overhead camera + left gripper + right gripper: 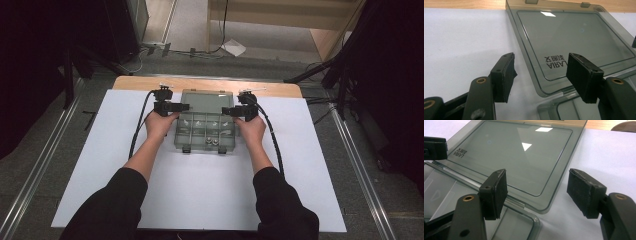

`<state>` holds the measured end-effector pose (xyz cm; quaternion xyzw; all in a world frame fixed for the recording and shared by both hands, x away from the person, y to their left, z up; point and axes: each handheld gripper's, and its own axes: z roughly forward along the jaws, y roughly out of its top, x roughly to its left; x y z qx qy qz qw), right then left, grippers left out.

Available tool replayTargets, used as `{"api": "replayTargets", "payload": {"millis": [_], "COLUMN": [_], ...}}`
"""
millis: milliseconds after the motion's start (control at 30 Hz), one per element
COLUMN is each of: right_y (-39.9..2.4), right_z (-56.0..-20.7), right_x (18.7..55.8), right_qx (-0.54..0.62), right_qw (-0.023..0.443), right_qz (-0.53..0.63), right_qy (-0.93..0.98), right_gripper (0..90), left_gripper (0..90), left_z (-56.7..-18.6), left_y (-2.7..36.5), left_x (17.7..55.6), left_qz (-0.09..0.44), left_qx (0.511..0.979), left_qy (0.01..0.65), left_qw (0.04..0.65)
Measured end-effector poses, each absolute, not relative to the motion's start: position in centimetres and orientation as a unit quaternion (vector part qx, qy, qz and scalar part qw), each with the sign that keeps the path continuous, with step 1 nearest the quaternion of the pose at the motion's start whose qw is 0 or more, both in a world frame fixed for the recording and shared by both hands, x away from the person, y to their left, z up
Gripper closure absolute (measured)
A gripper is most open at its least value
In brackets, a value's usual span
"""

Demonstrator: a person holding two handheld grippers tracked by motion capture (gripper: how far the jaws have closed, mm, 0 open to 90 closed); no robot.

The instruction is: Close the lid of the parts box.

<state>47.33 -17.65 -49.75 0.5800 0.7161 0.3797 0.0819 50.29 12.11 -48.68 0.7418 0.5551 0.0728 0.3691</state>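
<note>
With the compartment box [206,131] lying open mid-counter [320,200], its lid [574,37] flat behind it, the left gripper [540,72] and right gripper [536,192], both open and empty, should pinch the lid's near corners evenly and lift together
</note>
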Motion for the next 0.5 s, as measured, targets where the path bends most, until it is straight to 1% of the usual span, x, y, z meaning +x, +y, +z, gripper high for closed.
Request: {"api": "replayTargets", "payload": {"millis": [133,367,500], "right_y": [-17.5,-17.4,-17.3], "right_z": [-49.9,-50.4,-50.8], "right_x": [47.4,47.6,47.7], "right_qx": [0.585,0.603,0.616], "right_qw": [0.072,0.060,0.047], "right_qz": [0.382,0.389,0.392], "right_qy": [0.712,0.694,0.681], "right_gripper": [34.1,33.7,32.2], "left_gripper": [39.5,39.5,39.5], "left_z": [-49.0,-49.4,-49.9], "left_y": [12.3,11.9,11.9], "left_x": [50.5,50.5,50.2], "left_qz": [0.062,0.053,0.049], "left_qx": [0.734,0.728,0.712], "left_qy": [0.570,0.574,0.578], "left_qw": [0.365,0.372,0.396]}}
